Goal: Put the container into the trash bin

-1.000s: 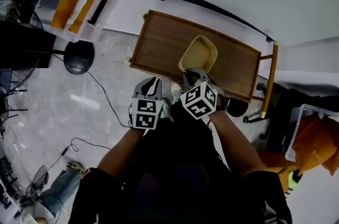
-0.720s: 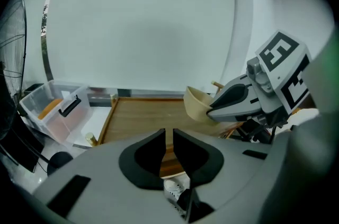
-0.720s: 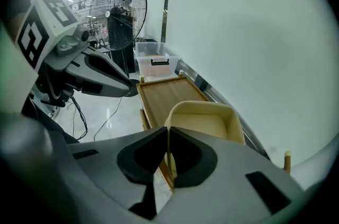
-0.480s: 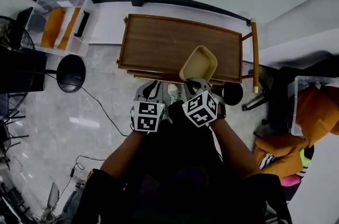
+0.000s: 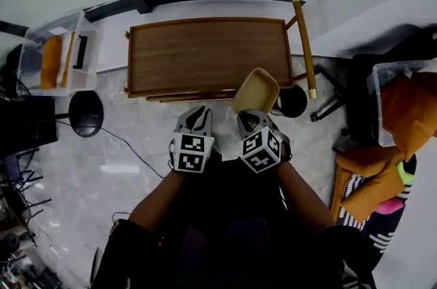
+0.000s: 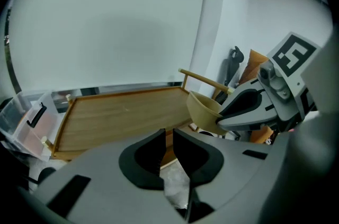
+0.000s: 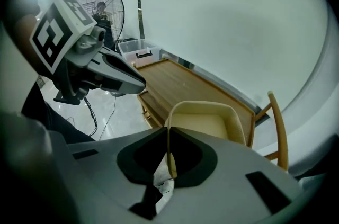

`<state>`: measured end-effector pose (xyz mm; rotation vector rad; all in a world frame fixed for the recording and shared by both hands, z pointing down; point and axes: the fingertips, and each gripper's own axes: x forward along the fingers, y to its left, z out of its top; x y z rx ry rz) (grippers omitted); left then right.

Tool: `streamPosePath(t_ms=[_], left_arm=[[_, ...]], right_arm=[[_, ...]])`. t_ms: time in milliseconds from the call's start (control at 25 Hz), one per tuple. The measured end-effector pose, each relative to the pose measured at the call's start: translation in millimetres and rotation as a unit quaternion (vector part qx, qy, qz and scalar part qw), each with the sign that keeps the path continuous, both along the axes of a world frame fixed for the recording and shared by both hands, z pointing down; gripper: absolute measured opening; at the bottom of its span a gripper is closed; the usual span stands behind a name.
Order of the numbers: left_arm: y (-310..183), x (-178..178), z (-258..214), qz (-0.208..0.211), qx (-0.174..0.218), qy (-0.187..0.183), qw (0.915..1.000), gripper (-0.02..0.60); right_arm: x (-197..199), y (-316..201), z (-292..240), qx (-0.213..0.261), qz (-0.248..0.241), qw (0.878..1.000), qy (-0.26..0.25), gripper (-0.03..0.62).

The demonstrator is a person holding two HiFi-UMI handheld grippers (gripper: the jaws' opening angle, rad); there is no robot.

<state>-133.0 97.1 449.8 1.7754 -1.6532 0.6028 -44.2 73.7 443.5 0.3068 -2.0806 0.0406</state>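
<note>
- The clear storage box (image 5: 51,52) off the counter's left end held orange items. It was open-topped and could be mistaken for the bin, and a drop there would put the container in the wrong place.
- A black cable (image 5: 130,144) trailed over the floor (image 5: 123,171) on the left, a snag for a foot if the person walked that way while looking at the load.
- The wooden counter (image 5: 205,55) stood bare, with a raised rim all round. A low swing could knock the container against its near edge.
- The left gripper (image 5: 196,113) hung beside the right one, its jaws only narrowly apart with nothing between them. It gave no second support if the hold failed.
- The beige container (image 5: 256,89) was in the air over the counter's near right corner, tilted and open side up. The right gripper (image 5: 252,117) held it with its jaws pinching one thin wall at the rim. With so small a hold at one edge, I judged that a quick turn could make it pivot or slide out.
- The counter's upright handle rail (image 5: 304,45) stood close to the right, and a sweep that way could clip it.
- A black round thing (image 5: 295,101) lay just past the container. Whether it was the trash bin I could not tell, so aiming there was a guess.
- A second clear box (image 5: 403,103) at far right held orange cloth, another possible wrong target.
</note>
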Motion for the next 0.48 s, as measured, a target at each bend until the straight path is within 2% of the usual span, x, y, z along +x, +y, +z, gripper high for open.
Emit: streamPosePath(t_ms=[480], left_arm=[[-65.5, 149.4, 33.4, 0.092, -0.040, 0.010, 0.9949, 0.043]], right_arm=[[153.4, -19.5, 49.3, -0.069, 0.046, 0.996, 0.024, 0.033]])
